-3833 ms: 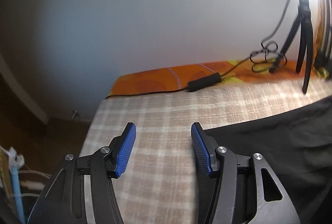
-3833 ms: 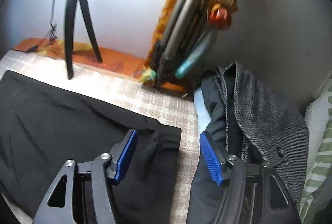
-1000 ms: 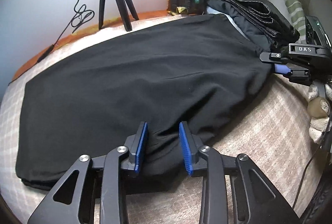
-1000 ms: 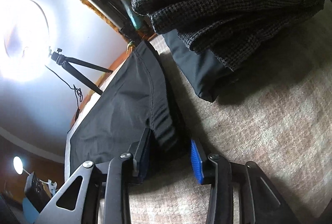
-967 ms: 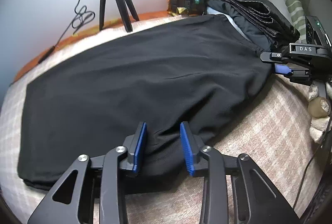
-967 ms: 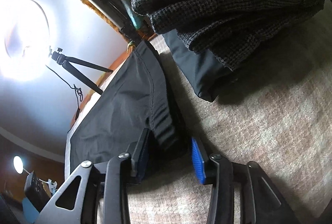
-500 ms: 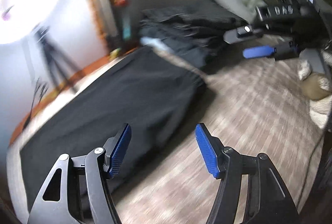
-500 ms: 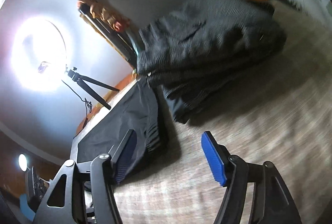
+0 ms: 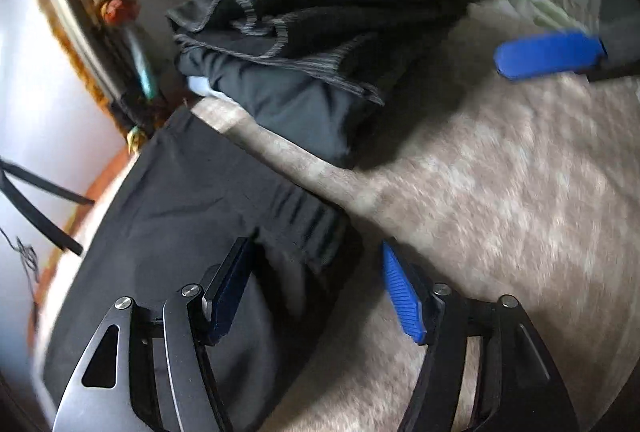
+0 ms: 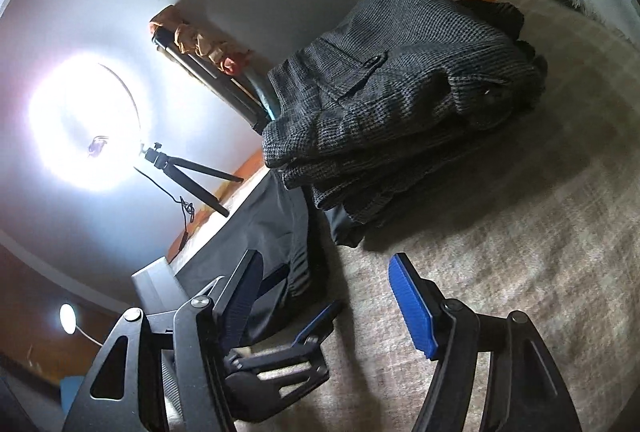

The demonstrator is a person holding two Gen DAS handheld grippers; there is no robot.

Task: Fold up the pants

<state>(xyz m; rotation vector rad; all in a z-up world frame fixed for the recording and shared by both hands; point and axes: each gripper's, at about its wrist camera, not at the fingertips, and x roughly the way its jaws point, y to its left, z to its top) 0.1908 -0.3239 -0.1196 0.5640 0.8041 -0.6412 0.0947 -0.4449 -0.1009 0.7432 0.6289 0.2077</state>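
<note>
Both tools gape apart, holding nothing: the left tool (image 9: 316,284) straddles the black pants' (image 9: 180,200) waistband corner, lower left of frame; the right tool (image 10: 328,292) hovers alongside. A shallow bite could slip off the elastic.

My right wrist view is sharp, but the ring light (image 10: 82,128) blows out white. My left view smears with motion blur; the blanket (image 9: 500,192) looks dim, perhaps shadowed. Edges bend.

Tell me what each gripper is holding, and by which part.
Nothing is held. The left gripper and right gripper both have their jaws open, beside the waistband end of the flat black fabric pants.
</note>
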